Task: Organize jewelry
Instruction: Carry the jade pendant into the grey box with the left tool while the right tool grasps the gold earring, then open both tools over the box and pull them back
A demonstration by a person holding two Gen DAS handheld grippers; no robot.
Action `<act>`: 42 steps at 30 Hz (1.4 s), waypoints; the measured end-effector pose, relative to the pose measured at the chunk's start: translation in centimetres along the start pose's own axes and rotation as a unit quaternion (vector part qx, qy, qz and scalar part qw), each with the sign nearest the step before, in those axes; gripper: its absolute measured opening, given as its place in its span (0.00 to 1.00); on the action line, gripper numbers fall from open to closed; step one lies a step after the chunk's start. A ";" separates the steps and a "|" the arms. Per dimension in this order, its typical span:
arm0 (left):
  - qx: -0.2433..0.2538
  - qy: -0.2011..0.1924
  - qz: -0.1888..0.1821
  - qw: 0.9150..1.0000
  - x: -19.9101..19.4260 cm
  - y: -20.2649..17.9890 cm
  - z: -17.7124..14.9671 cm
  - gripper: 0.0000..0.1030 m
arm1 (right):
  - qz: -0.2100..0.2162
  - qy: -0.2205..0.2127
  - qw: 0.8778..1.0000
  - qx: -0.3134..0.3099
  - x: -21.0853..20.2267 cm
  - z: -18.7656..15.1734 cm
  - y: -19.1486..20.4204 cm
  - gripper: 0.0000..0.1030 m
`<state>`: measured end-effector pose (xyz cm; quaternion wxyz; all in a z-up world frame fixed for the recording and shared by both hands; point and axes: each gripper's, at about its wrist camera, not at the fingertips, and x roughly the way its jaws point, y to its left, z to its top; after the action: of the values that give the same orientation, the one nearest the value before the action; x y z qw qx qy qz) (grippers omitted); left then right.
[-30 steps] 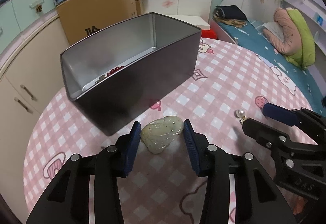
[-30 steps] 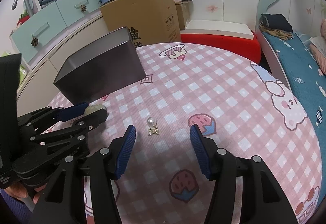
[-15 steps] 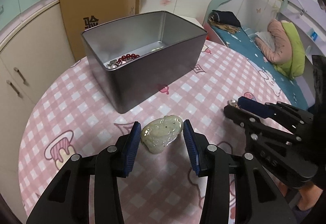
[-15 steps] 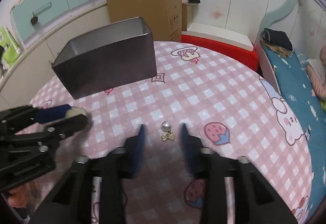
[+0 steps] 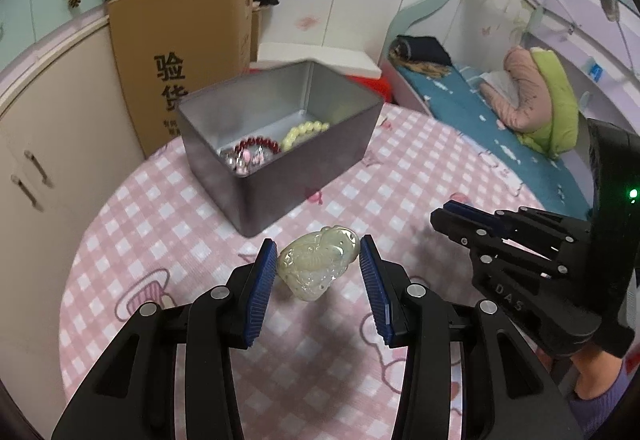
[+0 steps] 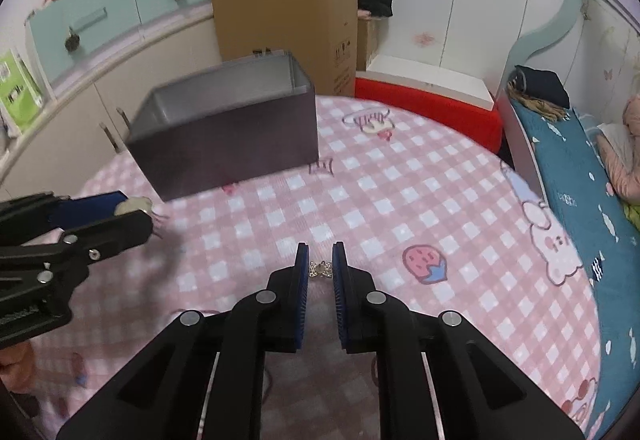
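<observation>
My left gripper (image 5: 318,260) is shut on a pale green jade pendant (image 5: 318,266) and holds it above the pink checked table, in front of the grey metal tin (image 5: 312,176). The tin holds a red bead bracelet (image 5: 258,144), a yellow bead bracelet (image 5: 306,130) and small silvery pieces. My right gripper (image 6: 320,268) is shut on a small gold bow earring (image 6: 320,269) above the table. The left gripper (image 6: 132,216) with the pendant shows at the left of the right wrist view. The tin (image 6: 240,144) stands beyond it.
A cardboard box (image 5: 180,52) stands behind the round table, cupboards to the left, and a bed (image 5: 500,112) to the right. The pink tablecloth (image 6: 420,200) spreads to the right of the tin.
My right gripper has closed on the earring and lifted it. My left gripper has risen with the pendant, and the tin's inside has come into view.
</observation>
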<state>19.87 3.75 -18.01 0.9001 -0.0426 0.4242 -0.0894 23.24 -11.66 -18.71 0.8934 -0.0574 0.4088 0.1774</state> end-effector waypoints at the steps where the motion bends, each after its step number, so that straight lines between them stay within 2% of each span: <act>1: 0.005 -0.008 -0.005 1.000 -0.6 -0.1 0.3 0.41 | 0.007 -0.009 1.000 0.004 -0.8 0.5 -0.1 0.11; 8: 0.017 -0.044 -0.024 0.999 -3.1 -0.1 3.0 0.41 | 0.034 -0.042 0.998 0.034 -3.6 3.0 -0.9 0.11; 14: 0.046 -0.088 0.022 0.995 -4.2 0.0 7.3 0.41 | 0.048 -0.071 0.996 0.028 -4.7 6.5 0.1 0.11; 17: 0.052 -0.085 0.051 0.994 -3.2 0.4 9.2 0.41 | 0.053 -0.077 0.995 0.021 -4.0 8.5 1.0 0.11; 24: 0.042 -0.040 0.075 0.996 1.2 2.5 10.9 0.41 | 0.074 -0.052 0.996 0.023 -0.2 11.8 2.1 0.11; 30: 0.032 -0.014 0.080 0.996 3.8 4.2 10.3 0.42 | 0.079 -0.016 0.997 0.021 3.1 12.4 2.6 0.11; 39: 0.028 -0.013 0.088 0.996 4.3 4.8 10.1 0.43 | 0.090 0.021 0.996 0.021 5.8 12.4 3.3 0.12; 42: 0.022 -0.018 0.092 0.995 4.0 5.2 10.1 0.52 | 0.093 0.028 0.995 0.021 6.4 12.4 3.6 0.12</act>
<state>30.76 8.11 -15.40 0.9128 0.0146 0.4078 -0.0151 34.58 -3.57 -15.15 0.8624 -0.0049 0.4407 0.2491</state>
